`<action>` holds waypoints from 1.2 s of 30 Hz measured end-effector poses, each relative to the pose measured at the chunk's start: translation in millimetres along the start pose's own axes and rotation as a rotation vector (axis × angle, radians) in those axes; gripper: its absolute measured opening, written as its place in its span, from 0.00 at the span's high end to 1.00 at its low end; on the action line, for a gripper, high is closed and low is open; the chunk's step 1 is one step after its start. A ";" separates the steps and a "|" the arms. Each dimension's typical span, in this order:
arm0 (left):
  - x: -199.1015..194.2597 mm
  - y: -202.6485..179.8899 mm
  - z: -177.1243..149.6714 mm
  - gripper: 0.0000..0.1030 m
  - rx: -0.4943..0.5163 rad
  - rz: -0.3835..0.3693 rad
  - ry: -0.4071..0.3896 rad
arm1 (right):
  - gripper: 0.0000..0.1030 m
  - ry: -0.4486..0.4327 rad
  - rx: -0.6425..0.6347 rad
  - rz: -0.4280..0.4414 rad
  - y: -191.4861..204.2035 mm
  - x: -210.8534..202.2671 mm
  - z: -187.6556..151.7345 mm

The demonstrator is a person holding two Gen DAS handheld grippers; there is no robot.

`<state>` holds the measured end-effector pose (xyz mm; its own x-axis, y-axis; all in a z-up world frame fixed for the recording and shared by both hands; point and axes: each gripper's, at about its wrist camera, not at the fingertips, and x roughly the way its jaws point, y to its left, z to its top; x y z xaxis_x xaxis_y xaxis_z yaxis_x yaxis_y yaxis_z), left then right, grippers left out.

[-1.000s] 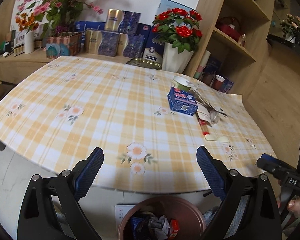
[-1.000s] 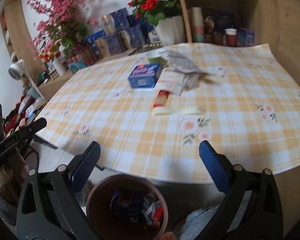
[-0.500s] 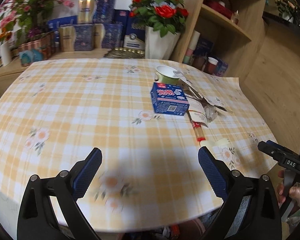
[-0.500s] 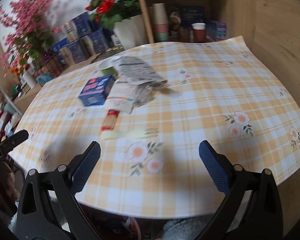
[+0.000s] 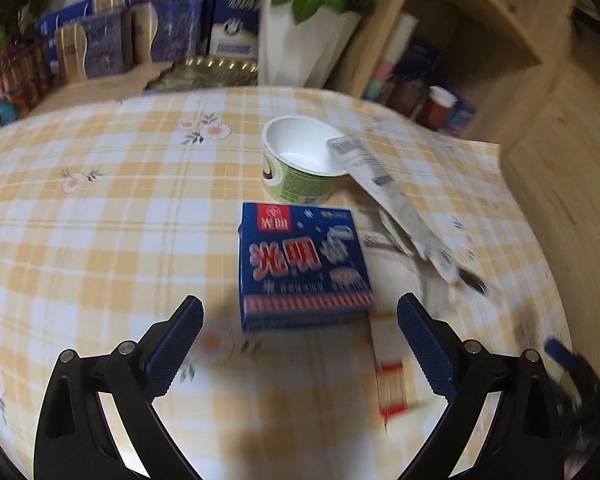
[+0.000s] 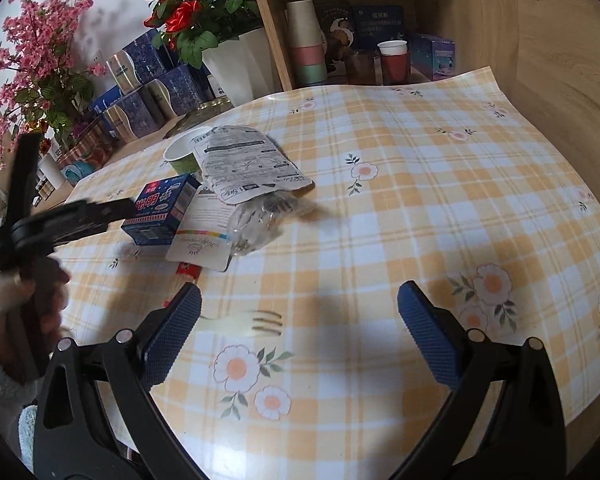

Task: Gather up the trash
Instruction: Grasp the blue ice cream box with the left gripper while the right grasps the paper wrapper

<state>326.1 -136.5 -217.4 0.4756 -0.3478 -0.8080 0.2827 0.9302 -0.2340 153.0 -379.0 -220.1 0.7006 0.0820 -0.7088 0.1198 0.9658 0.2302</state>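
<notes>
A blue carton (image 5: pixel 304 268) lies on the yellow checked tablecloth (image 5: pixel 100 220), just ahead of my open, empty left gripper (image 5: pixel 298 332). Behind it stands a green paper bowl (image 5: pixel 300 164). A grey printed bag (image 5: pixel 388 196) leans over crumpled plastic to the right. A red and white wrapper (image 5: pixel 390 368) lies by the right finger. In the right wrist view my right gripper (image 6: pixel 300 320) is open and empty over a pale plastic fork (image 6: pixel 244 322). The carton (image 6: pixel 162 210), bowl (image 6: pixel 182 156), grey bag (image 6: pixel 246 168) and a white card (image 6: pixel 204 232) lie beyond. The left gripper (image 6: pixel 72 216) shows at the left.
A white vase of red roses (image 6: pixel 236 56), blue and gold boxes (image 6: pixel 152 88) and pink flowers (image 6: pixel 40 60) stand behind the table. A wooden shelf unit (image 6: pixel 352 48) with stacked cups is at the back right. The cloth's edge curls by the shelf.
Both grippers have moved forward over the table. The left one has closed in on the blue carton. The right one has come over the fork. The brown bin has dropped out of view.
</notes>
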 end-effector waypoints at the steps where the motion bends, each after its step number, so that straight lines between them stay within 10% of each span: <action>1: 8.0 0.1 4.7 0.08 -0.013 0.009 0.013 | 0.06 0.000 0.001 0.004 -1.0 1.1 1.4; 14: 55.4 -8.8 15.4 0.17 0.038 0.059 0.079 | 0.06 0.008 -0.022 -0.004 -7.5 14.8 21.3; 36: -77.6 89.3 -50.3 0.24 -0.156 0.004 -0.134 | 0.07 0.226 -0.212 -0.038 90.7 191.6 124.2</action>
<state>272.5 -20.6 -202.8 0.5859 -0.3471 -0.7323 0.1531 0.9348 -0.3206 385.5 -306.3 -252.3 0.5211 0.0746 -0.8503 -0.0233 0.9970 0.0732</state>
